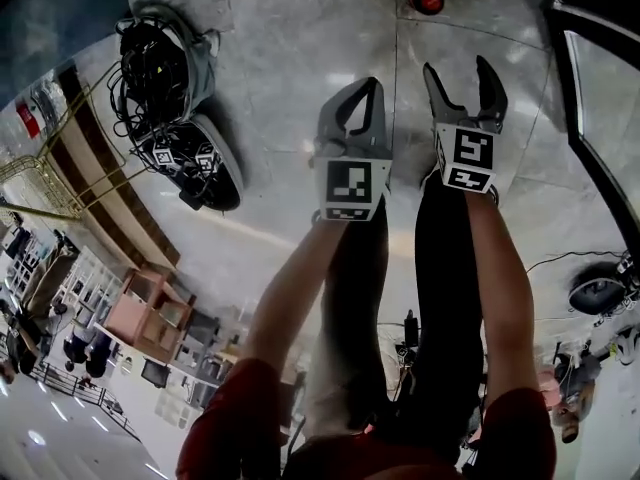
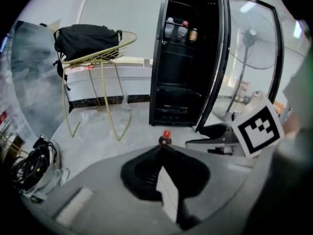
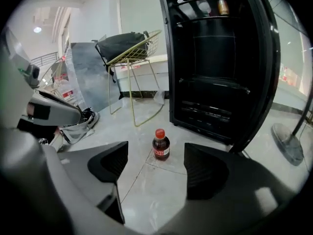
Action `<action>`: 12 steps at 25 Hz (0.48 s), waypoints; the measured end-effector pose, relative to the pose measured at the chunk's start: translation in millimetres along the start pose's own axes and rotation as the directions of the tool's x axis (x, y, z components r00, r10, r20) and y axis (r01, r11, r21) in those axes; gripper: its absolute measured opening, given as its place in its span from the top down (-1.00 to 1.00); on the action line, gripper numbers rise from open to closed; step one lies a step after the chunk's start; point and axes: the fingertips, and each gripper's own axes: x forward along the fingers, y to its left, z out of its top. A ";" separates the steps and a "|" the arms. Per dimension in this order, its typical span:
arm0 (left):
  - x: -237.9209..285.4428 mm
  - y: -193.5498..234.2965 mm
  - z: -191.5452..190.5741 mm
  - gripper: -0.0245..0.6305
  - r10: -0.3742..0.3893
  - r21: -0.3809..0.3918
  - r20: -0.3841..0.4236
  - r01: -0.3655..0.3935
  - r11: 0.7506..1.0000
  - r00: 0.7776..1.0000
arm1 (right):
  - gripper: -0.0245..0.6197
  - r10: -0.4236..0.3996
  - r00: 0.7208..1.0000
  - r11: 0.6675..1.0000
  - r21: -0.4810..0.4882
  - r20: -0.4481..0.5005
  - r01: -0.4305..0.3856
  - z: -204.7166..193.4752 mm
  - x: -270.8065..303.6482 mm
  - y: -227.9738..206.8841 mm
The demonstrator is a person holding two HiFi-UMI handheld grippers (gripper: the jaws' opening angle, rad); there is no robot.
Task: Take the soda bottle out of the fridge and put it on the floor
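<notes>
The soda bottle [image 3: 161, 145], dark with a red cap, stands upright on the pale marble floor in front of the open black fridge [image 3: 220, 72]. My right gripper [image 3: 155, 163] is open and raised above the floor, with the bottle seen through the gap between its jaws, well beyond them and not touched. In the head view the bottle's red cap [image 1: 427, 0] lies ahead of both grippers. My left gripper [image 1: 368, 93] is shut on nothing beside the right gripper [image 1: 462, 68]. From the left gripper view the bottle [image 2: 166, 137] peeks over the joined tips of the left gripper [image 2: 162, 148].
The fridge's glass door [image 2: 244, 58] hangs open to the right, with bottles and a can on the top shelf [image 3: 203, 6]. A gold wire chair [image 2: 102, 53] holds a black backpack. A bag of cables [image 1: 165, 78] lies on the floor at left. A standing fan [image 2: 252, 48] is behind the door.
</notes>
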 end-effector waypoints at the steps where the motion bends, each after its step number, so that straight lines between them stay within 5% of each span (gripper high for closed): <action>1: -8.5 -2.4 10.4 0.93 0.000 0.001 0.004 0.000 1.000 1.000 | -0.14 -0.005 1.000 1.000 0.001 0.003 0.005 8.9 -10.2 -0.8; 12: -92.6 -24.4 106.5 0.93 0.001 0.017 0.017 -0.002 1.000 1.000 | -0.14 -0.048 0.999 0.996 0.082 0.015 0.046 92.4 -116.8 -3.4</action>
